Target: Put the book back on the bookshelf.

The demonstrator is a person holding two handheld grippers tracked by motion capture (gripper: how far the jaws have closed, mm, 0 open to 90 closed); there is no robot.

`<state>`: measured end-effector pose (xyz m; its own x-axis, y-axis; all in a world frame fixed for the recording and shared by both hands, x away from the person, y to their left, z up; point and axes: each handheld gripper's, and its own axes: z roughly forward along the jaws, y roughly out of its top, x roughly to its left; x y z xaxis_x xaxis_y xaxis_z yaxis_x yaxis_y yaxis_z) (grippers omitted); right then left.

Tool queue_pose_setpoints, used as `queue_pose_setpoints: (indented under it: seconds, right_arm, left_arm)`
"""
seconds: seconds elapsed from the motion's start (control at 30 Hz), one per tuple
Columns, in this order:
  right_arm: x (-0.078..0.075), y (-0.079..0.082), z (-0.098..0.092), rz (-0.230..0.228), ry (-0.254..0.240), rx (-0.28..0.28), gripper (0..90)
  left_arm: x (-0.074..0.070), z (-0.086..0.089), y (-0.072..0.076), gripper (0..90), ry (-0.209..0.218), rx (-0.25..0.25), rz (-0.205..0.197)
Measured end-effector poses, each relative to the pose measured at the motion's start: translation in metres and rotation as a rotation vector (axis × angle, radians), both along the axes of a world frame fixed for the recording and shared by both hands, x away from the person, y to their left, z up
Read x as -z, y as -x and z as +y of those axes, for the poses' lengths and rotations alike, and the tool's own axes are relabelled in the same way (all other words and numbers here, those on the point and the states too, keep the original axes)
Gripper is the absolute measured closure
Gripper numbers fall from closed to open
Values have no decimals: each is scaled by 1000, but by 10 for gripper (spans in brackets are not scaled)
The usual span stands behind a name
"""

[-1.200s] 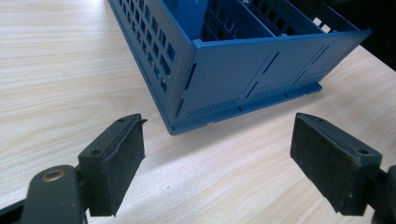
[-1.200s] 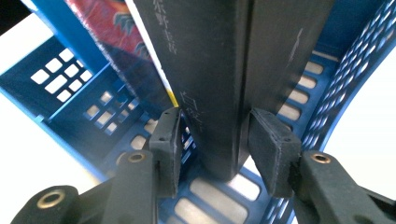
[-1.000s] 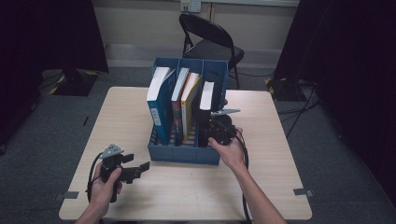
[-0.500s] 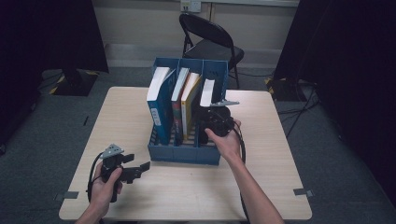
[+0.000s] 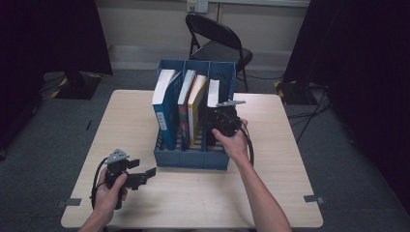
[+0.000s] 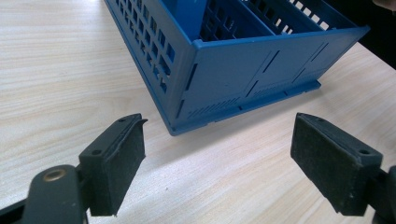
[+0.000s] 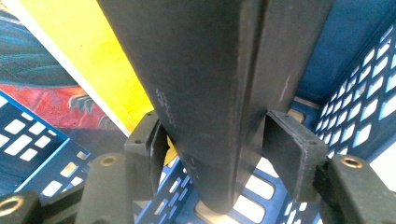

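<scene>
two claws are at work — the right claw (image 7: 212,156) sits in the rightmost bay of the blue file rack (image 5: 193,157), its jaws, just eased in a little, straddling the dark book (image 7: 205,84) without a firm pinch. the left claw (image 6: 217,163) hovers spread wide over the table (image 5: 145,121) — just beside the rack's near corner.

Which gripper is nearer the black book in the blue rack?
Right. The right gripper has its jaws either side of the black book inside the blue rack; the left gripper is held over the table, outside the rack's front corner.
</scene>
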<state>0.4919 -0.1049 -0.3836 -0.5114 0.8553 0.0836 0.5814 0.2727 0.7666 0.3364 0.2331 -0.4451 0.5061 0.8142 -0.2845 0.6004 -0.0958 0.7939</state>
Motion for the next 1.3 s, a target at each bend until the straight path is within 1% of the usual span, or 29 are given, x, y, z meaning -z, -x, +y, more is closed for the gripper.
queue_pose_setpoints:
  seconds: [0.03, 0.07, 0.2, 0.37, 0.47, 0.53, 0.7, 0.83, 0.9, 0.97, 1.1, 1.13, 1.2, 1.3]
  right_arm:
    - [0, 0, 0, 0, 0, 0, 406]
    - [0, -2, -2, -3, 9, -20, 409]
    - [-1, -5, -3, -4, 19, -41, 413]
    - [0, -7, -9, -11, 10, -63, 417]
    - [1, -8, -12, -14, 5, -63, 430]
    - [0, -9, -13, -13, 5, -47, 441]
    - [1, -9, -14, -17, 7, -51, 439]
    - [2, -7, -12, -21, -4, -34, 432]
    - [2, -7, -12, -22, -7, -34, 432]
    - [2, -6, -14, -16, -23, -34, 439]
    - [4, -3, -17, -14, -40, -38, 447]
    - [4, -1, -18, -12, -56, -39, 438]
    - [5, 1, -18, -12, -69, -38, 422]
    - [3, 5, -18, -19, -57, -41, 384]
  left_arm:
    - [0, 0, 0, 178, 0, 0, 0]
    - [0, 0, 0, 178, 1, -1, -1]
    - [0, 0, 0, 175, 7, -1, -3]
    - [0, 1, 1, 177, 6, 1, -3]
    - [0, 2, 0, 175, 3, -2, 1]
    - [0, 2, -1, 181, 5, -2, 0]
    - [0, 2, -1, 177, 5, -3, 0]
    - [-1, 4, -2, 177, 8, -12, -3]
    - [-1, 5, -2, 176, 6, -14, -5]
    - [-1, 7, -3, 177, 7, -28, -6]
    - [-2, 8, -5, 177, 10, -35, -4]
    - [-2, 9, -5, 177, 8, -43, -3]
    - [-2, 10, -5, 179, 9, -46, -10]
    - [-2, 12, -6, 171, 9, -52, -9]
